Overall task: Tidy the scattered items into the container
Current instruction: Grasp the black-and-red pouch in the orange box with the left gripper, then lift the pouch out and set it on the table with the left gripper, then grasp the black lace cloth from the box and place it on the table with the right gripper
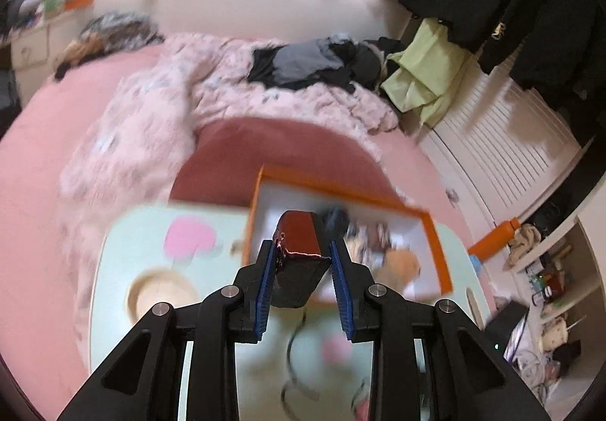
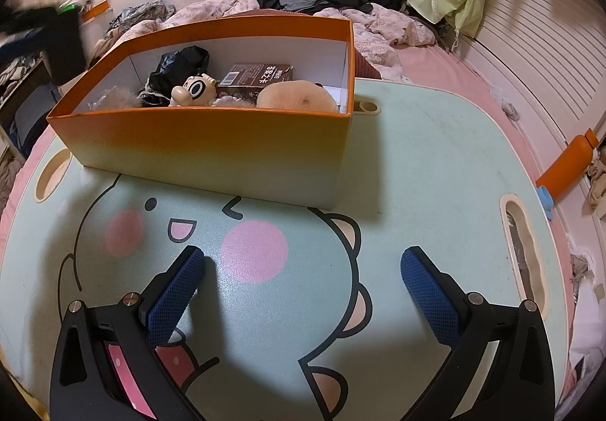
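**Brown carton held over the orange box, ready for the drop**

Brown carton (image 1: 299, 250) sits clamped between the blue ribbed pads (image 1: 265, 292) of the left gripper (image 1: 301, 262), its far end pointing toward the open orange box (image 1: 435, 243). From the left wrist view the carton appears to hang at the near wall of the box, above the worktop (image 1: 125, 231); motion blur makes it hard to tell whether it has cleared the rim.

To do this step well, the carton should probably be carried fully past the near wall and lowered before release, aiming for the bare white floor at the right end of the box, where the right wrist view shows free space. A drop from height could tip it onto the soft toys.

The carton is a stiff, glossy rectangular pack with a torn or crumpled edge near the pads; its flat sides suit a firm pinch. The box is smooth card, orange outside, white inside, straight-walled. It already holds a similar printed brown pack (image 2: 257, 76), a hard cartoon figurine (image 2: 191, 93), a plush tan round toy (image 2: 299, 99) and a crumpled black bundle (image 2: 178, 64).

The right gripper (image 2: 303, 265) hovers with its jaws wide apart and empty over the mint cartoon-printed surface.
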Tool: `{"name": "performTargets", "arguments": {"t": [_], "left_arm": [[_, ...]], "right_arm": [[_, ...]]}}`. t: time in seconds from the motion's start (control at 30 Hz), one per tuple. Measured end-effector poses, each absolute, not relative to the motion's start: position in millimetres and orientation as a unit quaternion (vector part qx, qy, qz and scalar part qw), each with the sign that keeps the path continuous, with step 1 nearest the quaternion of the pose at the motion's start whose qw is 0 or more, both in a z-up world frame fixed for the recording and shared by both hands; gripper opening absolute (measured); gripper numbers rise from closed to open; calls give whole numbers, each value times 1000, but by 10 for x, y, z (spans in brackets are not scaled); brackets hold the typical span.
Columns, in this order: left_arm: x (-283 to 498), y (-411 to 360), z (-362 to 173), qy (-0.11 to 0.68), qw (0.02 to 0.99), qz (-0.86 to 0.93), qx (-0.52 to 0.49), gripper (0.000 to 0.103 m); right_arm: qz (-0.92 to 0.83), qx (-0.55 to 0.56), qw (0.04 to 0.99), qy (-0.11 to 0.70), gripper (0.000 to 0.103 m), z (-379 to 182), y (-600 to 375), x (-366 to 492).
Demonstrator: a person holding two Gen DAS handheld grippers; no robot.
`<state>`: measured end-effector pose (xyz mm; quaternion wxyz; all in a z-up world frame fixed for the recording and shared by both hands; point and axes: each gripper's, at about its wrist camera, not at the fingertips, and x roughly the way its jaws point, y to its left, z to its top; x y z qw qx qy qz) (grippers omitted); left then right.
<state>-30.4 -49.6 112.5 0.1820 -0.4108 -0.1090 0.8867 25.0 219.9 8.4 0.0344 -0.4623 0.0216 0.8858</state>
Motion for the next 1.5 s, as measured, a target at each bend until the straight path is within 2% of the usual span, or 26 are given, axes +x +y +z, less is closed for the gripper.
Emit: {"name": "performTargets", "arguments": {"t": [0.17, 0.3, 0.47, 0.5, 0.57, 0.6, 0.63, 0.67, 0.7, 0.77, 0.83, 0.97, 1.1, 1.33, 1.4, 1.5], "left_arm": [[22, -671, 691, -162, 177, 877, -417, 27], [39, -622, 357, -164, 181, 859, -451, 25], [100, -658, 247, -180, 194, 861, -434, 26], [109, -653, 233, -174, 191, 863, -434, 29], [144, -675, 199, -169, 185, 868, -428, 44], [170, -692, 178, -172, 184, 872, -421, 60], [200, -714, 154, -179, 180, 874, -414, 75], [227, -737, 127, -188, 175, 876, -410, 81], [237, -767, 97, -201, 171, 874, -407, 87], [253, -790, 64, -213, 167, 875, -400, 88], [252, -730, 69, -188, 159, 882, -402, 89], [281, -532, 74, -118, 135, 895, -408, 91], [289, -453, 51, -88, 126, 898, -412, 94], [288, -529, 37, -102, 135, 898, -407, 94], [294, -518, 40, -103, 134, 898, -407, 94], [284, -512, 37, -100, 133, 898, -408, 95]], "right_arm": [[886, -462, 34, 22, 103, 83, 2211, 255], [886, -463, 35, 22, 103, 83, 2206, 248], [885, -463, 35, 21, 103, 85, 2203, 251], [885, -463, 35, 21, 103, 86, 2205, 252], [885, -464, 30, 20, 103, 89, 2201, 256], [885, -465, 21, 19, 103, 98, 2197, 263], [885, -465, 2, 22, 100, 125, 2193, 284], [885, -464, -22, 27, 91, 178, 2185, 319], [886, -461, -41, 28, 88, 258, 2167, 355], [889, -450, -74, 27, 77, 448, 2106, 379], [892, -436, -114, 28, 70, 679, 2036, 273], [876, -451, -153, 79, 63, 935, 1917, -381], [855, -493, -134, 93, 54, 795, 1718, -1089], [826, -538, -122, 113, 54, 398, 1505, -1513], [816, -547, -143, 120, 41, 332, 1492, -1526], [818, -525, -169, 162, 32, 424, 1611, -1487]]}}
